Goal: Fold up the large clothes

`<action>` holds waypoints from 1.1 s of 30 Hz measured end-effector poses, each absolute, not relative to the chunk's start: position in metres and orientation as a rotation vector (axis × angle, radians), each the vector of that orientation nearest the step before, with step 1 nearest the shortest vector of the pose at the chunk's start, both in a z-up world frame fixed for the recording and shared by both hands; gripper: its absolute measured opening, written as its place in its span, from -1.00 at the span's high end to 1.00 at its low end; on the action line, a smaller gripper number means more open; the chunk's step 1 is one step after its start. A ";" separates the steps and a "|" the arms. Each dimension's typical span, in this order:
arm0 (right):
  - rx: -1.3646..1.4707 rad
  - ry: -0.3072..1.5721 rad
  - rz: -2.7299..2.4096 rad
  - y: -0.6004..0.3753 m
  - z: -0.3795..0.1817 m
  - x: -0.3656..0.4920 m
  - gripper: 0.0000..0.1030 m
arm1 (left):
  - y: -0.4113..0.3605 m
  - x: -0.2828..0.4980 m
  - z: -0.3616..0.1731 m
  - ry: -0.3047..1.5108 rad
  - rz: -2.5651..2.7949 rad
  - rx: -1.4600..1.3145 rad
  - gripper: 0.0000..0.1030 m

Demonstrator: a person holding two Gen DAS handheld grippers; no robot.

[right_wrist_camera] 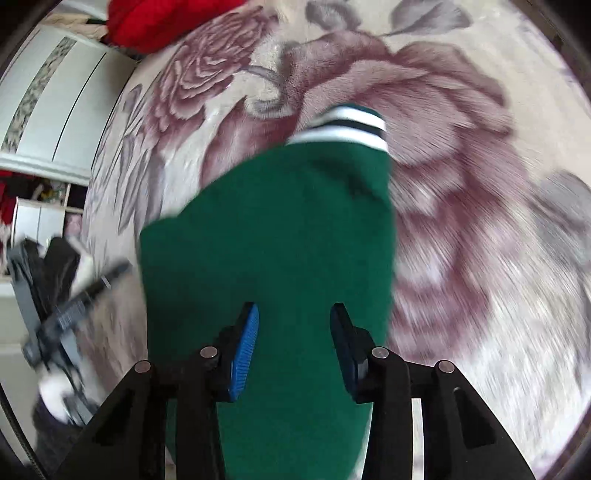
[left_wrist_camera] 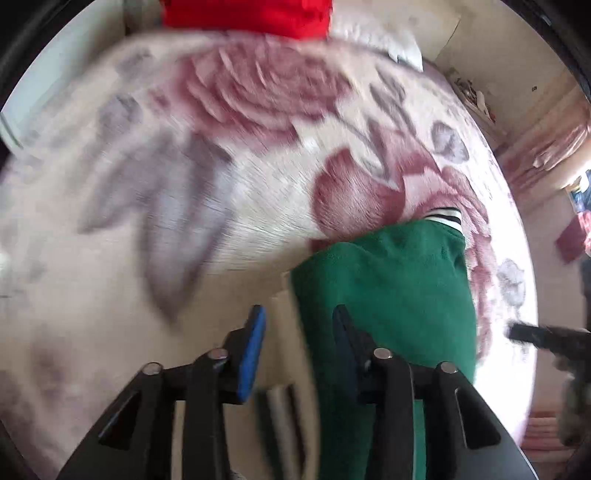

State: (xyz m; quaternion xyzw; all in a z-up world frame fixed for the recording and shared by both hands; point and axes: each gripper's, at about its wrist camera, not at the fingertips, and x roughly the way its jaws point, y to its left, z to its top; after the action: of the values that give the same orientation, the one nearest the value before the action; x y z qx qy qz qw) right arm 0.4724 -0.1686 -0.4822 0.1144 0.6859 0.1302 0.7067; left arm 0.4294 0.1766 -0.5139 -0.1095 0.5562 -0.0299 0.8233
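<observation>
In the left wrist view, the left gripper (left_wrist_camera: 299, 321) points down at a bed covered by a floral blanket (left_wrist_camera: 147, 206) with large pink roses. Its blue pads (left_wrist_camera: 253, 354) stand moderately apart, and nothing is between them. The green garment (left_wrist_camera: 388, 280) lies on the blanket, just to the right of the fingers, and its striped white and dark cuff (left_wrist_camera: 443, 215) is at the far end. A red cloth (left_wrist_camera: 247, 16) lies at the top edge of the bed. The picture is blurred.

In the right wrist view, the right gripper (right_wrist_camera: 293, 325) hangs over the green garment (right_wrist_camera: 266, 229). Its fingers (right_wrist_camera: 245, 350) are also moderately apart and empty; the pads do not press the fabric. The striped cuff (right_wrist_camera: 343, 123) points away. At the left, the other gripper (right_wrist_camera: 77, 299) appears, blurred, before a white wardrobe (right_wrist_camera: 55, 110).
</observation>
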 end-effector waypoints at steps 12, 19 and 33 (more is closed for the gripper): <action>0.080 1.808 -0.244 -0.281 -0.503 0.187 -0.54 | 0.205 0.163 -0.573 1.516 0.326 -0.214 -0.77; 0.075 1.927 -0.260 -0.305 -0.609 0.117 -0.65 | 0.209 0.104 -0.670 1.611 0.386 -0.225 -1.00; 0.100 1.925 -0.164 -0.348 -0.626 0.113 -1.00 | 0.239 0.131 -0.682 1.669 0.336 -0.349 -1.00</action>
State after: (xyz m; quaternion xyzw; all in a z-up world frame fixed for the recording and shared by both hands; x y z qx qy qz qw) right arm 0.1130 -0.3478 -0.6259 0.0425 0.8194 -0.0698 0.5674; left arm 0.1313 0.2389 -0.6817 -0.1534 0.7335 0.1478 0.6455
